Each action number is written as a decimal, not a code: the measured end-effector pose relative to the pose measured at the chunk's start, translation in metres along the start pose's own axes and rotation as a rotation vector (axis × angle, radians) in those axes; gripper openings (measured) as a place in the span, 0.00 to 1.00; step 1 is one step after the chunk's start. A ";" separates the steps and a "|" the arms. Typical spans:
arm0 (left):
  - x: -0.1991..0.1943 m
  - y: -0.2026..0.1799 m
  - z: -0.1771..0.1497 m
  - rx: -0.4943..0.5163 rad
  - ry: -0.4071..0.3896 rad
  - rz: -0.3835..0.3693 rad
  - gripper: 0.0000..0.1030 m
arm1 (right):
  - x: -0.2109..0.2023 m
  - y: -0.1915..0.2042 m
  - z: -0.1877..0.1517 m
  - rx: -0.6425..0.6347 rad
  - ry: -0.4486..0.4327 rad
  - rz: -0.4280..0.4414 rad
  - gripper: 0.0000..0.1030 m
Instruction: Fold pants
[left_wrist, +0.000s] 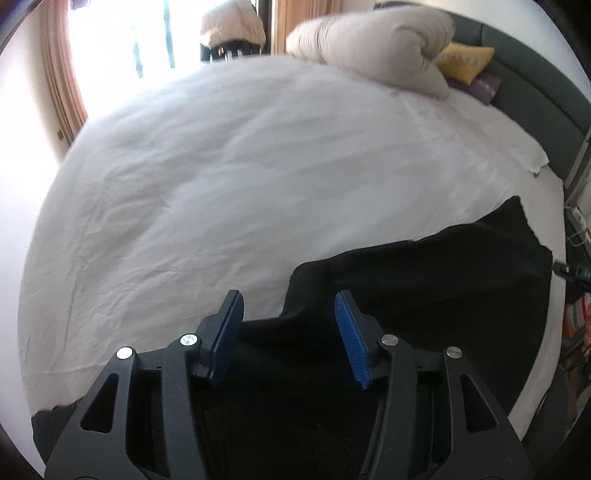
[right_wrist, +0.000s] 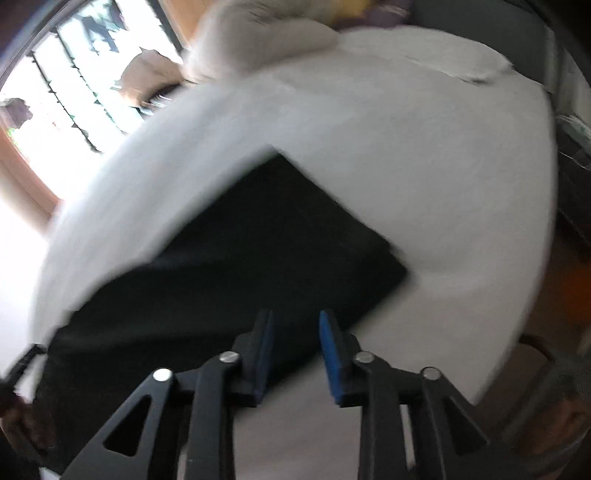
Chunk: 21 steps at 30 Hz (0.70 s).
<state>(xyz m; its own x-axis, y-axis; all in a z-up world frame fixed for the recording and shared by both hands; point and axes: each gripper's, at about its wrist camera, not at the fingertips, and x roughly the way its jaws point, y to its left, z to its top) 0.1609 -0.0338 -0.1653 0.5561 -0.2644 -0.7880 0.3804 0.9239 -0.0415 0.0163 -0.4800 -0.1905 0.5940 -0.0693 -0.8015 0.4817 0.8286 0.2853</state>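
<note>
Broadly, setting: a bedroom, seen from two cameras fixed on hand-held grippers, both angled down at a bed.
Bed (left_wrist: 229, 177): a wide mattress under a wrinkled white sheet, filling most of both views.
Pants (left_wrist: 424, 280): black fabric lying flat on the sheet near the close edge of the bed; in the left wrist view they spread from under the gripper out to the right, with one raised fold just beyond the fingertips; in the blurred right wrist view (right_wrist: 236, 258) they form a dark slab with a straight far edge and a squared right corner.
Left gripper (left_wrist: 289, 306): black frame with blue pads, jaws spread apart, nothing pinched; it hangs above the pants without touching them.
Right gripper (right_wrist: 295, 321): same build, jaws parted by a narrower gap, nothing between the pads; its tips sit over the near right edge of the pants.
Duvet (left_wrist: 373, 48): a rolled beige bundle at the far end of the bed.
Cushions: a yellow cushion (left_wrist: 465, 61) leaning over a purple cushion (left_wrist: 480, 86), beside the duvet against a dark headboard (left_wrist: 532, 99).
Window (left_wrist: 147, 33): bright, overexposed, framed by orange-brown curtains (left_wrist: 61, 77).
</note>
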 end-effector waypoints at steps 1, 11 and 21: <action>-0.005 -0.005 -0.003 0.008 -0.013 -0.006 0.49 | -0.001 0.016 0.004 -0.034 -0.010 0.052 0.35; -0.004 -0.050 -0.080 0.068 0.114 -0.076 0.49 | 0.079 0.033 0.014 0.002 0.118 0.166 0.27; -0.020 -0.042 -0.096 -0.009 0.093 -0.087 0.49 | 0.053 0.111 0.014 -0.167 0.096 0.305 0.54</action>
<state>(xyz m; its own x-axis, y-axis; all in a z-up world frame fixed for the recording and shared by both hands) 0.0629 -0.0413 -0.2062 0.4502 -0.3167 -0.8348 0.4173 0.9012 -0.1168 0.1103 -0.3998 -0.1937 0.6272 0.2411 -0.7406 0.1749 0.8830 0.4356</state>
